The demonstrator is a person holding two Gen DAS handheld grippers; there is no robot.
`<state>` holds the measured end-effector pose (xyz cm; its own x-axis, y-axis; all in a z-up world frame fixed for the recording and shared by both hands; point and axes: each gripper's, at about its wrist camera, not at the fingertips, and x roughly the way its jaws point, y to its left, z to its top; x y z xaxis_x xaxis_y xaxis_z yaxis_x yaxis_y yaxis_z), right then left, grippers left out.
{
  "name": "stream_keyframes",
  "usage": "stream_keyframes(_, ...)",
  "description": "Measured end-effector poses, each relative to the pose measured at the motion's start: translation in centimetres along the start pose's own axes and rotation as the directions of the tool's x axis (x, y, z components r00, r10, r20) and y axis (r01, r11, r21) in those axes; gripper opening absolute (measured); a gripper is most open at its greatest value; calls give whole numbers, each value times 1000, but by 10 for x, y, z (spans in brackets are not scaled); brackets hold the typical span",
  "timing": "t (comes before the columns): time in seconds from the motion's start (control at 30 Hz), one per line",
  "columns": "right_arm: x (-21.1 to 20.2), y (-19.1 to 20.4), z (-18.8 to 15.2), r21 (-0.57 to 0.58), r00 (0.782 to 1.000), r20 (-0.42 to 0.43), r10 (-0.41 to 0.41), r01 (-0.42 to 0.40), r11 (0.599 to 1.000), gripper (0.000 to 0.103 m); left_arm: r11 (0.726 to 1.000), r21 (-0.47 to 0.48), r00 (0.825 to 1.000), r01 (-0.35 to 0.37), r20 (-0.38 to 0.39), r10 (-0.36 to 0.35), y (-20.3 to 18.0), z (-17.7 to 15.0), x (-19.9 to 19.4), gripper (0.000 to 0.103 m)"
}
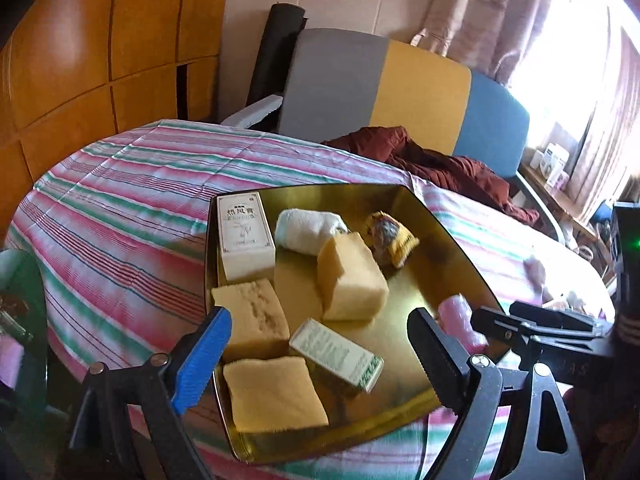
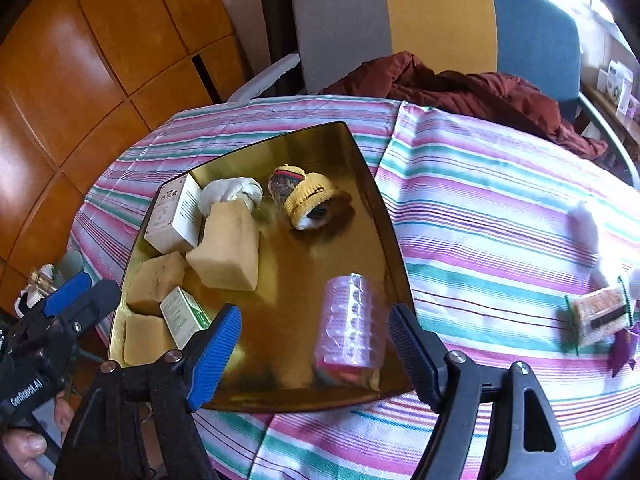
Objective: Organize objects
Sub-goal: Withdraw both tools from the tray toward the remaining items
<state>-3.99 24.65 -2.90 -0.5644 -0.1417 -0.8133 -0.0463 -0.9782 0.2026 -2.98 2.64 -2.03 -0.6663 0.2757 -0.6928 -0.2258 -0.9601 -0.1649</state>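
A gold tray (image 1: 448, 248) (image 2: 360, 184) sits on the striped tablecloth. It holds a white box (image 1: 244, 236), a rolled white cloth (image 1: 304, 226), three yellow sponge blocks (image 1: 352, 276), a green-and-white box (image 1: 340, 354) and a yellow knitted piece (image 1: 394, 240). My left gripper (image 1: 320, 320) hovers open over the tray's near end, with nothing between its fingers. A pink bubble-wrapped roll (image 2: 352, 320) lies in the tray between the open fingers of my right gripper (image 2: 314, 314), and the pads do not press it. The left gripper also shows at the lower left of the right wrist view, held by a hand (image 2: 32, 446).
On the cloth to the right lie a green-edged packet (image 2: 600, 314), a purple bow (image 2: 624, 350) and a white fluffy piece (image 2: 586, 220). A grey, yellow and blue chair (image 2: 440, 16) with a dark red garment (image 2: 460, 88) stands behind the table. Wooden panels line the left wall.
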Motion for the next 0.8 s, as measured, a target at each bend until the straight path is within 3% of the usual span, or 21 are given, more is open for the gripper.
stream_keyframes(0.43, -22, -12, -12, -10, 996, 46, -71, 72, 997, 80, 993, 118, 1000, 13, 1, -13, -34, -13, -13, 91)
stream_keyframes(0.8, -40, -66, -22, 79, 985, 48, -165, 161, 984, 80, 981, 186, 998, 52, -29, -48, -61, -18, -9, 91)
